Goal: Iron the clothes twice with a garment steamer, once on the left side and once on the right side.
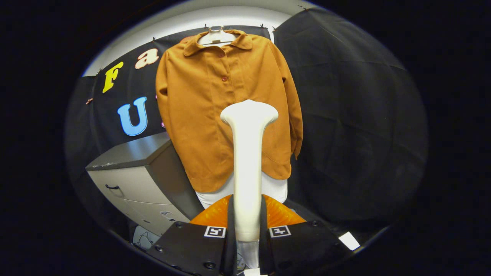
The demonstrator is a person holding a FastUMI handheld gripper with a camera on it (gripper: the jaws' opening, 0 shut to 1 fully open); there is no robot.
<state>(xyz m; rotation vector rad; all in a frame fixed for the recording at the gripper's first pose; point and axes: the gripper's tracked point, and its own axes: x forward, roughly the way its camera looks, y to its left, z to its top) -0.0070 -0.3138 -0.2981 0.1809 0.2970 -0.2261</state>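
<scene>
A white garment steamer (247, 161) stands upright between my fingers, its wide head at the top. My gripper (246, 226) is shut on the steamer's handle, both fingers pressing its sides. Beyond the steamer hangs an orange-brown buttoned shirt (207, 115) on a white hanger (216, 35) against the black cloth wall. The steamer head is in front of the shirt's lower middle, slightly to the right of the button line, and I cannot tell whether it touches the cloth. A white garment (274, 188) peeks out below the shirt's hem.
A grey drawer cabinet (134, 180) stands to the left of the shirt, its top near the shirt's hem. Black cloth (353, 126) covers the right side. A white slip (349, 240) lies low on the right.
</scene>
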